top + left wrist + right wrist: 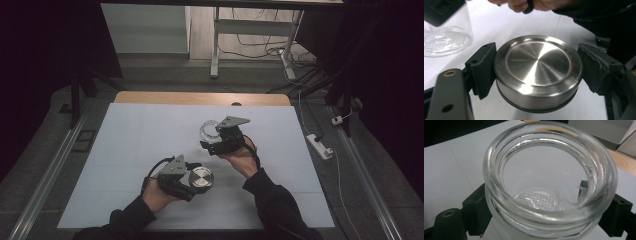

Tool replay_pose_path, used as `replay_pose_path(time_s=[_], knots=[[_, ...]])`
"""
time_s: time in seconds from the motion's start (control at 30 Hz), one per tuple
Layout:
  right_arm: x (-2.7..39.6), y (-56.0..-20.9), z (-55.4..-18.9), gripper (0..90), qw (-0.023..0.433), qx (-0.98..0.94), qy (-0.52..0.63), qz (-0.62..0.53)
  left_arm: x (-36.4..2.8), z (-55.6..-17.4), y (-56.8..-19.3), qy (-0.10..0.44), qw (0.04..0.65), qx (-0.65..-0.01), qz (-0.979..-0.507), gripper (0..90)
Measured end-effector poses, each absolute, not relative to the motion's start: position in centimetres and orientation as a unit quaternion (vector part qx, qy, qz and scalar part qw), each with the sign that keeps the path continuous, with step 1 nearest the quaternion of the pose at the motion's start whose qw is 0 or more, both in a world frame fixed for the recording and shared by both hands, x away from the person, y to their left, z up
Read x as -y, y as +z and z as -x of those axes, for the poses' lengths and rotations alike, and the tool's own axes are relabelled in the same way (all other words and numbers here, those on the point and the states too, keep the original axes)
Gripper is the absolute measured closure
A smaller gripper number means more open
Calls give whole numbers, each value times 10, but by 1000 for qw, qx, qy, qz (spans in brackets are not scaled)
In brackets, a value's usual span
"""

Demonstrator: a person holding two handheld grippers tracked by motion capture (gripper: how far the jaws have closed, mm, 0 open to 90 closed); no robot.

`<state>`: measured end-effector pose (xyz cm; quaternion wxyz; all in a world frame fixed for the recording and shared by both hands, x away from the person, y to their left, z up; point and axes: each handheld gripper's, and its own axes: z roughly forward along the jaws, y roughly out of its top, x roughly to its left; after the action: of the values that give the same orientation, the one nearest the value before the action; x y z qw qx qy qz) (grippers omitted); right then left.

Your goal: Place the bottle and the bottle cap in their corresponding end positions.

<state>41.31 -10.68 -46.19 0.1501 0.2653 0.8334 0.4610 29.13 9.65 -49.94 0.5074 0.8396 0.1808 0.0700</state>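
White sheeting covers the worktop (130, 150), with a strip of bare wood along its far edge; dark surroundings and loose cables lie beyond.

Left tongs (192, 182): held in the person's left hand at the near centre of the worktop. Both pads (484, 67) press on opposite sides of a round steel lid (537, 72), flat face up towards the camera, a dark seal ring visible under its rim. Lid (200, 178) is clamped, clear of the sheet.

Right tongs (214, 146): held in the right hand, farther back and to the right of the lid. They are clamped on a clear glass jar (549, 182), gripped below its thick rim. Jar mouth is open and uncovered; a dimpled base shows through it. From above, the jar (209, 130) appears tilted, just beyond the tongs.

Lid and jar are apart.
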Motion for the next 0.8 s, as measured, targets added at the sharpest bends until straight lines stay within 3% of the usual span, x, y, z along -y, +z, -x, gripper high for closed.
replay_pose_path(time_s=[0.8], knots=[[85,-483,-436,148,160,-842,442,-265,-83,-306,-533,72,459,-195,-864,205]])
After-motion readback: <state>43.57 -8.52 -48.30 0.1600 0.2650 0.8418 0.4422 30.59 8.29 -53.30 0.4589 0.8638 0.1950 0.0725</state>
